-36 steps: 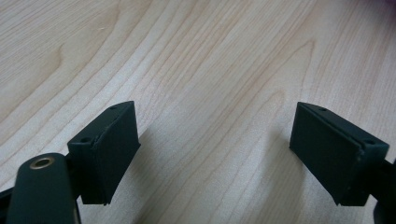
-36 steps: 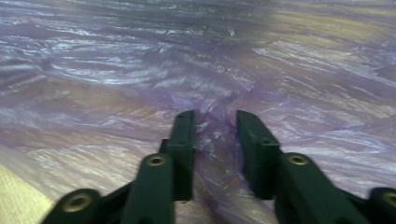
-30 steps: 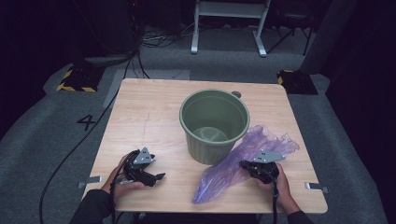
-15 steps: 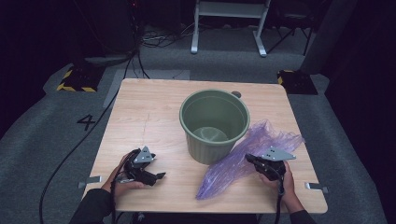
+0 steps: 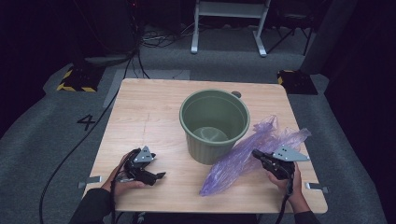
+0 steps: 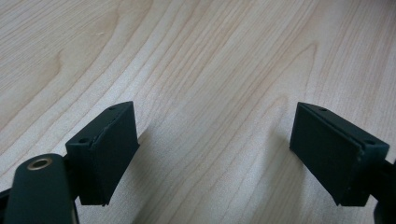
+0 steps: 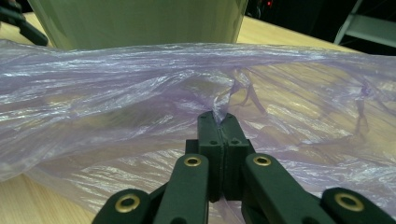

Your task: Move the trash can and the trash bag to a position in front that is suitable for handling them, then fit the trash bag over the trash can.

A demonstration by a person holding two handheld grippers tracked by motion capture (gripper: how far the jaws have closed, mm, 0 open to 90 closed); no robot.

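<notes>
On the grey floor to the left of the counter [image 5: 154,107], a dark number "4" [image 5: 87,122] is marked; farther back on that side sits a black block with yellow and black hazard stripes [image 5: 74,79].

The left tool [image 5: 156,176] lies low at the near left corner of the counter, held in the person's left hand [image 5: 122,179], its tip pointing toward the middle. In the left gripper view its two black jaws stand wide apart, with bare pale wood grain [image 6: 210,84] between them and nothing gripped; they hang just above the counter surface.

At the middle of the counter stands a green ribbed bucket [image 5: 214,126], upright and open at the top. No label or writing can be read on it.

Against the bucket's right side lies a crumpled translucent purple plastic bag [image 5: 243,158], stretching from the near centre of the counter back toward the right edge.

The right tool [image 5: 256,154], held in the right hand [image 5: 286,179] near the right front corner, points left into the bag. In the right gripper view its jaws are pressed together on a small pinched fold of the purple bag [image 7: 140,93], with the film spreading to either side and the bucket wall [image 7: 140,21] just behind.
</notes>
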